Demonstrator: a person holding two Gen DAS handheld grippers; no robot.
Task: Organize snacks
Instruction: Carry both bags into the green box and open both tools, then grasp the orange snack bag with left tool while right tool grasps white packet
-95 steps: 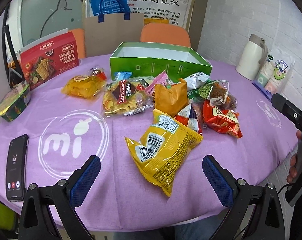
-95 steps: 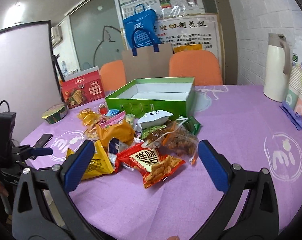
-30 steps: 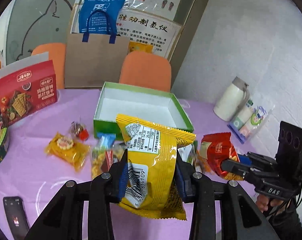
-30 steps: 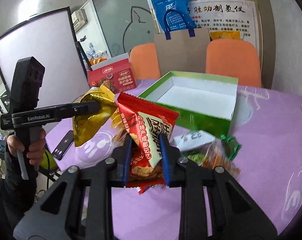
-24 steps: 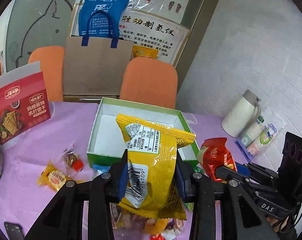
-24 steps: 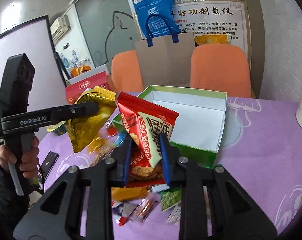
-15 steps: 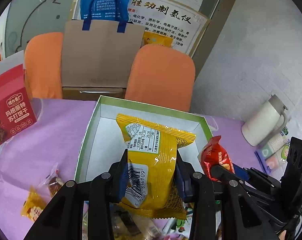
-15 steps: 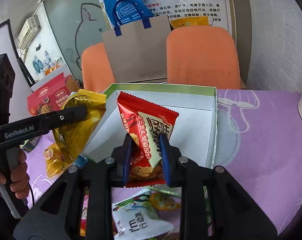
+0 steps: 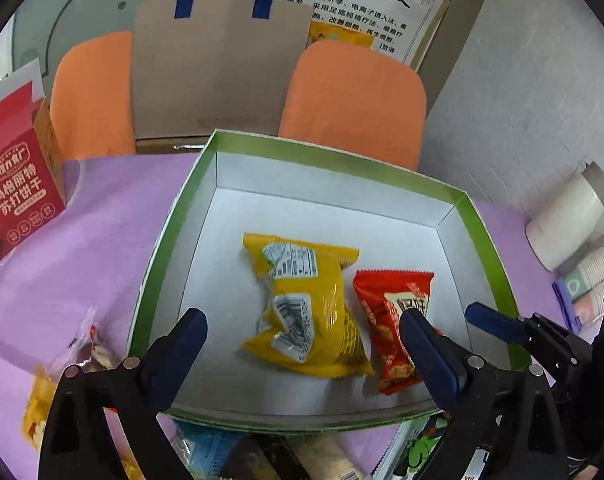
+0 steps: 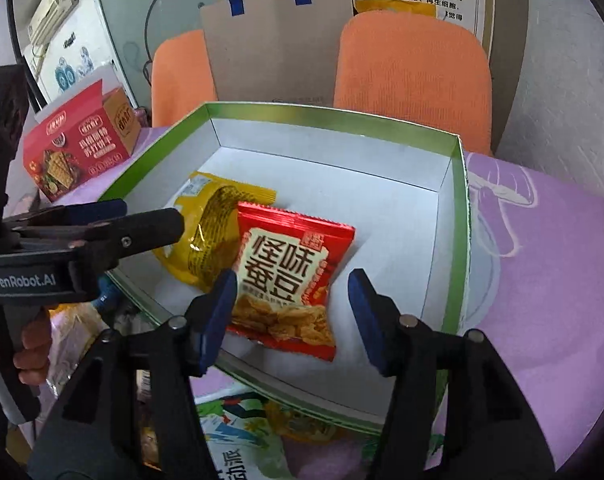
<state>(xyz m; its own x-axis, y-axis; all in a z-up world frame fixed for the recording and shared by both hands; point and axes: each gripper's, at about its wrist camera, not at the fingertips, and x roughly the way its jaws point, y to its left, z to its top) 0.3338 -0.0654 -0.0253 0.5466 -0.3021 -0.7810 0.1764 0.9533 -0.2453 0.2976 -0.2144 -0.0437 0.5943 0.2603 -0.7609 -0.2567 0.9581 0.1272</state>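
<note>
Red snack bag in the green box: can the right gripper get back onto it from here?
Probably yes. The right gripper is open just above the red snack bag, which lies flat in the green box; the yellow bag only tucks under its left edge.

A table covered with a purple cloth [image 9: 114,216] is seen, printed with a white line drawing at its right side [image 10: 506,208]. A green box with a white inside [image 9: 482,236] is set on the cloth near the far edge. To the left, a red cracker carton [image 9: 16,184] is stood upright on the cloth, apart from the box. At the right edge a white jug [image 9: 574,216] is placed, with a pack of paper goods [image 9: 586,280] just beside it. Loose snack packets are scattered on the cloth before the box: a clear wrapped one [image 9: 90,348] at the left, a blue one [image 9: 206,448] against the near wall, and a white and green one [image 10: 238,432].
</note>
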